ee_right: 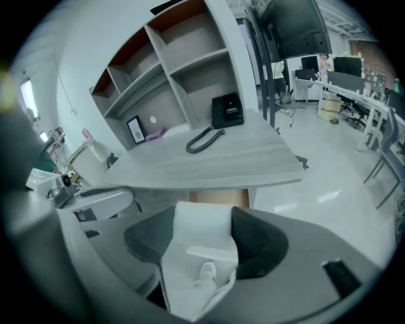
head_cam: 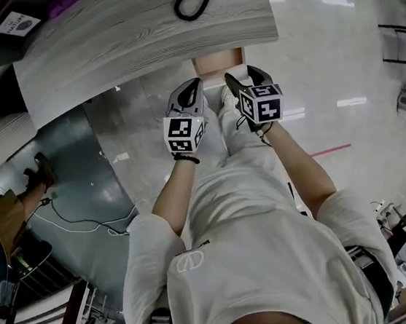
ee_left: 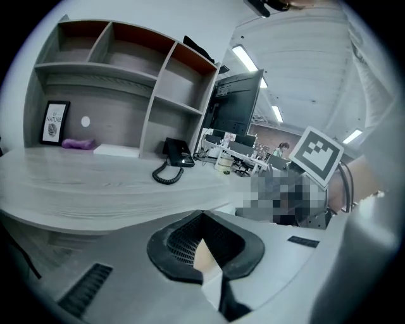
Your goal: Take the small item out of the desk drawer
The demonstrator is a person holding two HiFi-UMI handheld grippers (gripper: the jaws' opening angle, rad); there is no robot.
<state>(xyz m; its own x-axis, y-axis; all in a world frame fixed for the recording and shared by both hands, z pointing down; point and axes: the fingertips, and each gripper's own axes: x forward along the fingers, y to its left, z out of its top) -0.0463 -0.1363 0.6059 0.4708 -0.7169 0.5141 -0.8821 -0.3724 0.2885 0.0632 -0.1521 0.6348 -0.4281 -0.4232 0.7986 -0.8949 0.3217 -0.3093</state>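
The small item shows in none of my views, so I judge that it lies inside the drawer and has not been taken out. Under the near edge of the desk [head_cam: 137, 41], towards its right corner, sits a tan panel [head_cam: 216, 62]. I take it for the drawer's front or its housing, but I cannot tell which, and I see no handle.

My left claw [head_cam: 192, 85] has its tips pressed together with nothing pinched. My right claw [head_cam: 245, 75] stands spread and empty, with only my own trouser leg [ee_right: 199, 231] and shoe [ee_right: 205, 271] showing between the jaws. Both claws hang side by side in front of my body, short of the desk's near edge, apart from the panel and touching nothing.

A telephone [ee_right: 226, 112] stands towards the desk's far edge, beside the shelf unit [ee_right: 177, 69]. It plays no part here.

As I read it, nothing of the task is done. Reaching the drawer, pulling it open, finding the item and lifting it out all remain.
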